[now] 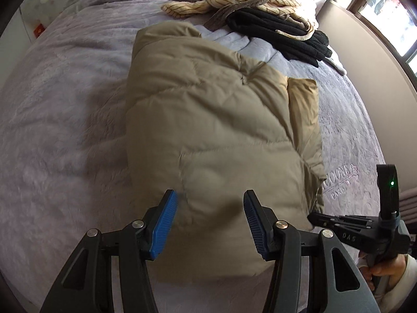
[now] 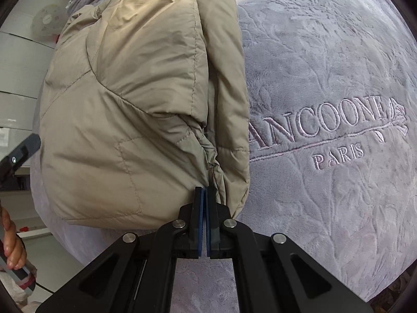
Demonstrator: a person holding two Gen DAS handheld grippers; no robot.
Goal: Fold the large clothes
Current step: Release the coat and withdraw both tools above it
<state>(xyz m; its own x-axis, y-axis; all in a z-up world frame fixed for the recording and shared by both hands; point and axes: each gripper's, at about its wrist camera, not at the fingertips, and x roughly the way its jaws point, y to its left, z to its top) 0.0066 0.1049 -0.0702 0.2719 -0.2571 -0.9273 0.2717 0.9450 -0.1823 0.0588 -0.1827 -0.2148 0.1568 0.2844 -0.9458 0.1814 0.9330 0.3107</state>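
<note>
The right gripper [image 2: 203, 190] has its blue pads pressed together at the near hem of the tan padded jacket [image 2: 125, 104], right where the gathered seam bunches; whether any fabric sits between the pads I cannot tell, since the tips meet just at the cloth's edge. The left gripper [image 1: 209, 208] hangs over the near end of the same jacket with its jaws spread and nothing between them. The jacket lies folded into a thick oblong on the grey plush bedspread [image 1: 65, 130], a narrower flap [image 1: 303, 104] showing along its right side. Beyond it, well apart, sits a heap of striped and black clothes [image 1: 260, 7]. The likely trouble is the puffy filling: the slick layers may spring apart or slide once released, and a thin pinch at the seam could slip and drag the fold crooked.
</note>
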